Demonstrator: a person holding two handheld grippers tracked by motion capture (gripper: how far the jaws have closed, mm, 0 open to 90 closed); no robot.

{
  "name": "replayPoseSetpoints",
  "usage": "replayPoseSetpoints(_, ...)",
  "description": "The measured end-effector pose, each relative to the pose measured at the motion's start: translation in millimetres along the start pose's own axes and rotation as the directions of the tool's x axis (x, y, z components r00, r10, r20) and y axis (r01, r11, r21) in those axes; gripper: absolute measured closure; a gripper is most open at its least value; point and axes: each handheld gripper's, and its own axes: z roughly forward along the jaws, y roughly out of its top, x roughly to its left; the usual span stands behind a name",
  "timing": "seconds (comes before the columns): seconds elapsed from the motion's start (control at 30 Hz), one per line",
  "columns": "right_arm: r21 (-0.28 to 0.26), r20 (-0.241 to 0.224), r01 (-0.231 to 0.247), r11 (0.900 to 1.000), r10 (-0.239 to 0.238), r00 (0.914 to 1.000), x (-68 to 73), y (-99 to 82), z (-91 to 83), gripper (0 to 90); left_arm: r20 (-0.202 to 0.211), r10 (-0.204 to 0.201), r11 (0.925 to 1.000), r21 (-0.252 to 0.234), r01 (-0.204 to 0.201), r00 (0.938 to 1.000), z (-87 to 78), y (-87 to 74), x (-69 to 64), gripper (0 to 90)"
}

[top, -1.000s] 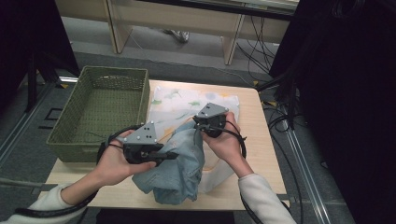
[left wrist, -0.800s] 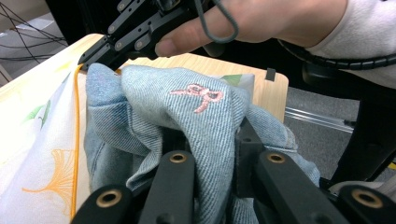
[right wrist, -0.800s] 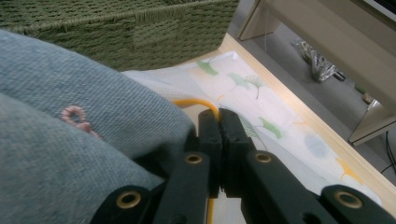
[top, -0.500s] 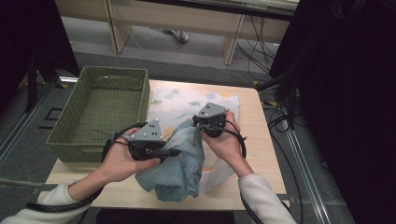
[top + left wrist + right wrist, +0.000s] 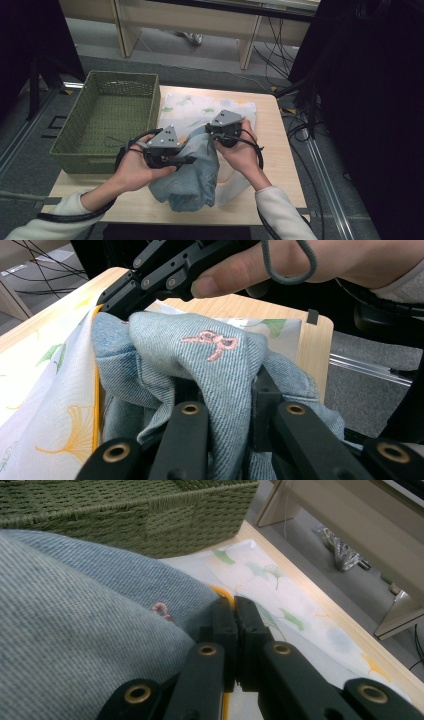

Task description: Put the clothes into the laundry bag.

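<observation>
The crumpled pale-blue denim garment (image 5: 187, 172) hangs between both grippers, just right of the green woven basket (image 5: 107, 120); left gripper (image 5: 186, 160) and right gripper (image 5: 212, 134) each clench its cloth.

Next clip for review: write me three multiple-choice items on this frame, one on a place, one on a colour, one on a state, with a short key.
1. Where is the green woven basket?
A. on the table's left part, beside the patterned white cloth
B. on the floor
C. on top of the cloth

2. What colour is the bow stitched on the light blue denim garment?
A. green
B. pink
C. black

3. How does the left gripper stand?
A. wide open above the table
B. lying inside the basket
C. shut on the denim

Key: 1 A, the high view shows the basket left of the cloth on the wooden table. 2 B, the left gripper view shows a pink bow. 3 C, denim is pinched between its black fingers.
</observation>
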Motion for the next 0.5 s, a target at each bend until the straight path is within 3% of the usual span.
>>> replayPoseSetpoints(0.5, -0.014, 0.001, 0.011, 0.9998, -0.011, 0.9999, -0.5, 1.4, -1.8, 90.0, -0.035, 0.010, 0.9999, 0.009, -0.010, 0.9993, 8.7, 4.7, 3.2, 80.0)
